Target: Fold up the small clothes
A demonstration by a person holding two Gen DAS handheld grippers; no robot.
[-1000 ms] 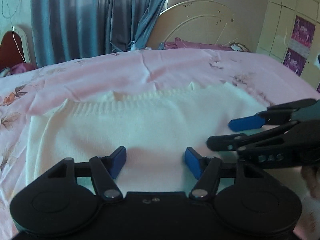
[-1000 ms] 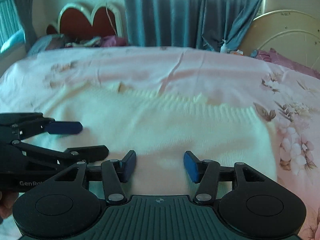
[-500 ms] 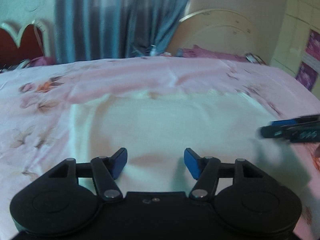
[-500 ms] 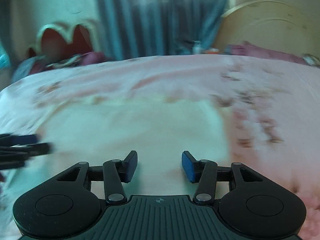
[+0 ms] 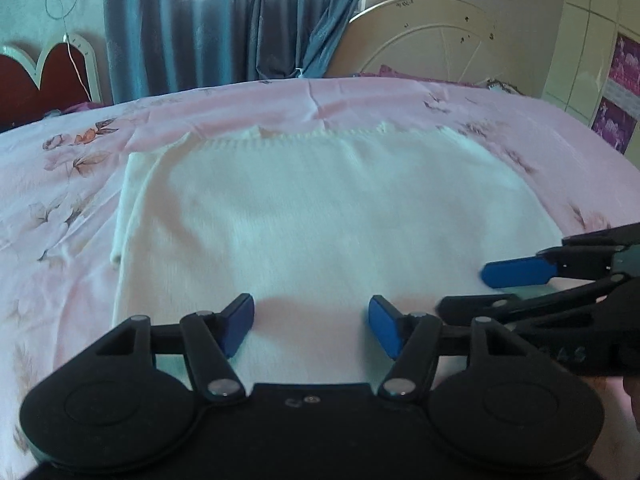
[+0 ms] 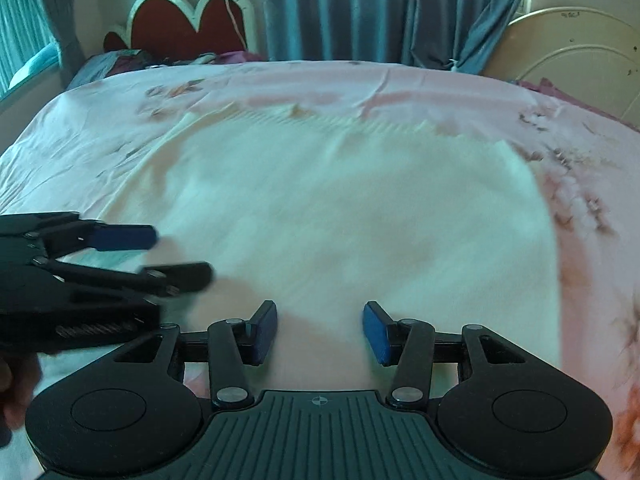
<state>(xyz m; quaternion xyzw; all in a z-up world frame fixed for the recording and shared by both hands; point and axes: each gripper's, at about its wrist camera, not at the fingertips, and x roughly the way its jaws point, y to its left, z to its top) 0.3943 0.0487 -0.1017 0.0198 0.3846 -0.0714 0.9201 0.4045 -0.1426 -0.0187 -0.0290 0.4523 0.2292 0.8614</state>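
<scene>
Two tools, left tool (image 5: 311,327) and right tool (image 6: 319,332), spread, nothing pinched; cream knitted garment (image 5: 320,216) flat ahead on pink floral bedsheet (image 5: 72,168).

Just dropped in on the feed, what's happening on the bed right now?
A person holds a claw in each hand over a cream knit sweater lying flat on the pink floral bedsheet. The left claw and right claw hover side by side above its near edge. Both are open with only cloth showing beneath, not gripped. The sweater looks partly folded, its left edge doubled under.
</scene>
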